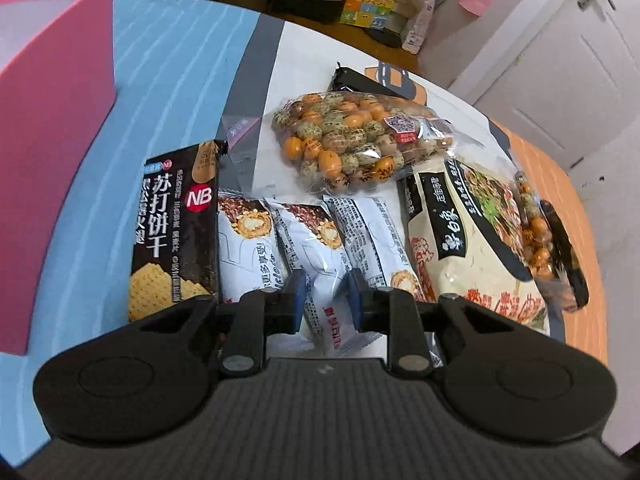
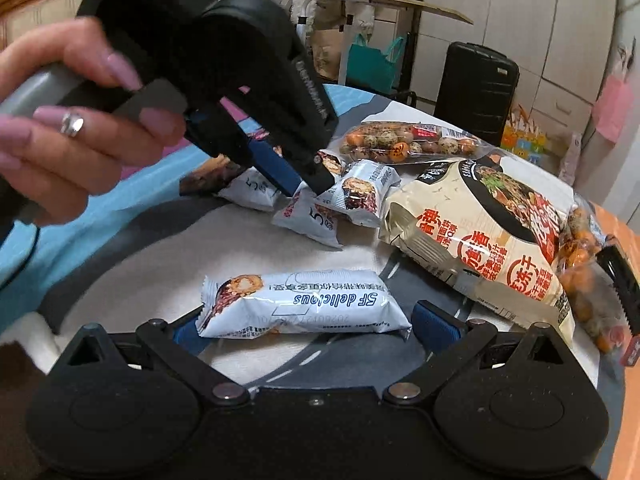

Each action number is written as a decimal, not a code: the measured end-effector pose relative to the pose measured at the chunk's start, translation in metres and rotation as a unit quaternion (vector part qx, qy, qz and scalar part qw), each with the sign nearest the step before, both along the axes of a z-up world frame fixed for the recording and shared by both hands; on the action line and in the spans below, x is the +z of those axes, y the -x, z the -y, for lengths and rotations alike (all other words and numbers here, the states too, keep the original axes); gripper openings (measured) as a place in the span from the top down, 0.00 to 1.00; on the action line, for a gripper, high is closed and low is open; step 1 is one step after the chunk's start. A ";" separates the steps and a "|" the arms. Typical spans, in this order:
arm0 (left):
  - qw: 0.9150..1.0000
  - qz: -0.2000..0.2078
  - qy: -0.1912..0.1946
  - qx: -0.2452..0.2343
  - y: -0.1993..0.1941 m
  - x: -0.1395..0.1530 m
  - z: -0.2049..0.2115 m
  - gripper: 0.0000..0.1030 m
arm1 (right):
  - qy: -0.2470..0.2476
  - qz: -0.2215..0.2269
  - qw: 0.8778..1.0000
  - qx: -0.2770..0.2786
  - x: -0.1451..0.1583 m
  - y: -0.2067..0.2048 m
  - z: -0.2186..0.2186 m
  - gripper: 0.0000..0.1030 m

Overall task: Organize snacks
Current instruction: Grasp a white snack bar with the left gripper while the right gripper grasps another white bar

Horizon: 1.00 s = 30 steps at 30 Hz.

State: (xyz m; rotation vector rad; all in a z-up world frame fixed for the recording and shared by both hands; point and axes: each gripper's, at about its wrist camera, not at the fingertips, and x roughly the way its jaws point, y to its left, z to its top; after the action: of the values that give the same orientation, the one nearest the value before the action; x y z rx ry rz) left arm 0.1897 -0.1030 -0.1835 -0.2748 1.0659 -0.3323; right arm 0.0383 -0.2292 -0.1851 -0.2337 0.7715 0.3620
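Note:
Snacks lie on a patterned play mat [image 1: 180, 92]. My left gripper [image 1: 327, 298] straddles the middle white snack bar [image 1: 316, 264], jaws partly open, pads beside the packet; I cannot tell if they touch it. A black soda cracker pack [image 1: 174, 236] lies left of the bars, a bag of quail eggs [image 1: 352, 140] behind, a cream noodle bag [image 1: 476, 236] to the right. My right gripper [image 2: 304, 322] is open wide around a separate white "SF delicious" bar [image 2: 304, 306] lying crosswise between the pads. The left gripper also shows in the right wrist view [image 2: 308, 182], over the bars [image 2: 360, 194].
A pink box [image 1: 48, 120] stands at the left on the mat. A second egg bag [image 2: 588, 276] and a black packet [image 1: 360, 80] lie at the right and back. A black suitcase [image 2: 476, 88], cupboards and a white door [image 1: 560, 60] stand beyond the mat.

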 end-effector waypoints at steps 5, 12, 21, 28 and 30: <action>0.999 -0.001 0.010 0.033 0.001 -0.004 0.005 0.77 | -0.010 0.004 1.000 -0.003 -0.001 0.000 0.002 0.00; 0.999 0.016 0.000 0.045 0.007 -0.005 0.014 0.77 | -0.016 0.019 0.999 -0.033 0.003 -0.001 0.005 0.17; 0.998 0.043 -0.014 0.042 0.020 -0.002 0.009 0.80 | -0.009 0.031 0.999 -0.036 0.004 0.005 0.006 0.17; 0.999 0.029 -0.006 0.043 0.028 0.007 -0.002 0.81 | -0.010 0.034 0.999 -0.034 0.009 0.013 0.009 0.17; 0.999 0.023 -0.009 0.036 0.032 0.011 -0.004 0.81 | -0.007 0.033 0.999 -0.034 0.010 0.014 0.008 0.17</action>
State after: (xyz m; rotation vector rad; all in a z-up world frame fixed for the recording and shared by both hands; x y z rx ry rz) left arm 0.1579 -0.0987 -0.1722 -0.2876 1.0117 -0.2637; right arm 0.0247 -0.2375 -0.1750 -0.2050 0.7099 0.2941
